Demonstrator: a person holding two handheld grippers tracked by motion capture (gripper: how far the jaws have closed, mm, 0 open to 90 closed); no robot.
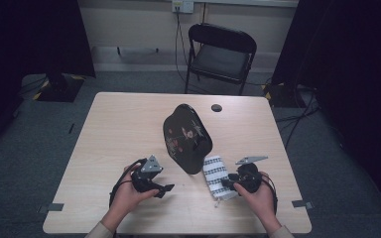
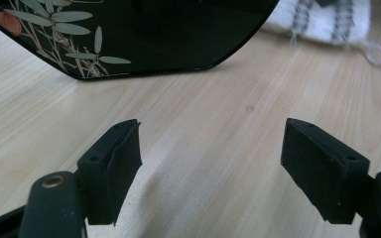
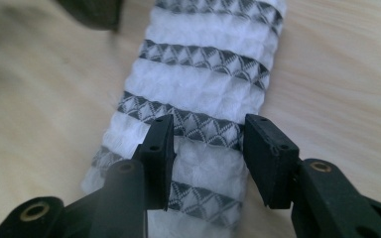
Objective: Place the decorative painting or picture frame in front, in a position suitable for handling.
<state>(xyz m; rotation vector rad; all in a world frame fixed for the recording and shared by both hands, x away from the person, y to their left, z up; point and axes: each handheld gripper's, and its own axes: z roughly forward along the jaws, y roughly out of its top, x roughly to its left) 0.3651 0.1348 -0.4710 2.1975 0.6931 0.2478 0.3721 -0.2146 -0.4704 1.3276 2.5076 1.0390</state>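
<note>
Cloth (image 3: 203, 94) lies under right tool (image 3: 206, 148), beside tray's (image 1: 187, 136) edge.

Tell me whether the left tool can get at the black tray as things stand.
Probably yes. The left tool has its jaws wide open with nothing between them, and bare table lies between it and the near rim of the black tray. The striped cloth sits off to the side, under the right tool.

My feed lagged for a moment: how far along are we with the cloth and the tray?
Nothing looks finished. The black tray lies on the table, the striped cloth folded beside it. In hand: the right gripper straddles the cloth, not visibly clamping. The left gripper is open and empty. Lifting the cloth remains.
</note>
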